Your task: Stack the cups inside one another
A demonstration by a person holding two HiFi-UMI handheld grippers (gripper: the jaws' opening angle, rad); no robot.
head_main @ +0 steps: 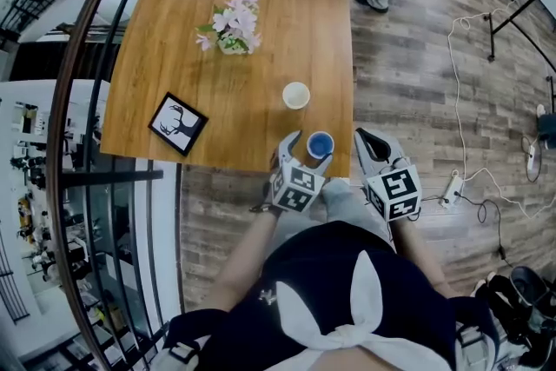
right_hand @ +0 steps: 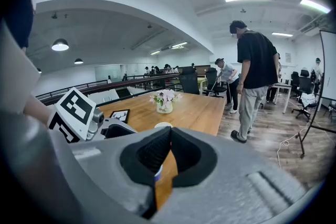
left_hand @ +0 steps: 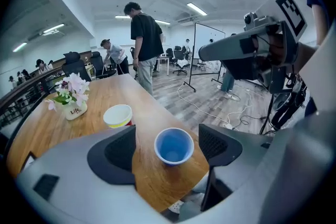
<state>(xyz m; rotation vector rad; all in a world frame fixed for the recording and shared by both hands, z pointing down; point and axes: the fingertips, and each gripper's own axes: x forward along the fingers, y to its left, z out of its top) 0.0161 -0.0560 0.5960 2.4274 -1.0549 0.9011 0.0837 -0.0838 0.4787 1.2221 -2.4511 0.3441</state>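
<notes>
- The left gripper (left_hand: pixel 166 148) is held with its jaws spread wide. A blue cup (left_hand: pixel 174 146) is seen upright between them with a gap on either side, so it is not pinched.
- The right gripper (right_hand: pixel 169 138) is held with its jaws pressed together at the tips, and nothing is caught between them.
- In the head view both grippers are found at lower centre. The left one is placed at the near edge of the wooden table (head_main: pixel 261 4), and the right one just off the table's lower right corner, above the floor.
- The blue cup is stood mouth up on the table, close to that near edge. Nothing is seen inside it.
- A pale cup (head_main: pixel 296 95) is set mouth up slightly above and left of the blue one in the head view, apart from it. In the left gripper view a yellow band can be made out below its rim.
- A small pot of pink flowers (head_main: pixel 233 29) is placed at upper centre of the tabletop.
- A framed deer picture (head_main: pixel 178 123) is laid flat near the table's lower left corner.
- A standing person (left_hand: pixel 144 42) in a dark top is seen beyond the table's far end in both gripper views.
- White cables (head_main: pixel 460 100) are strewn on the floor at the right of the head view.
</notes>
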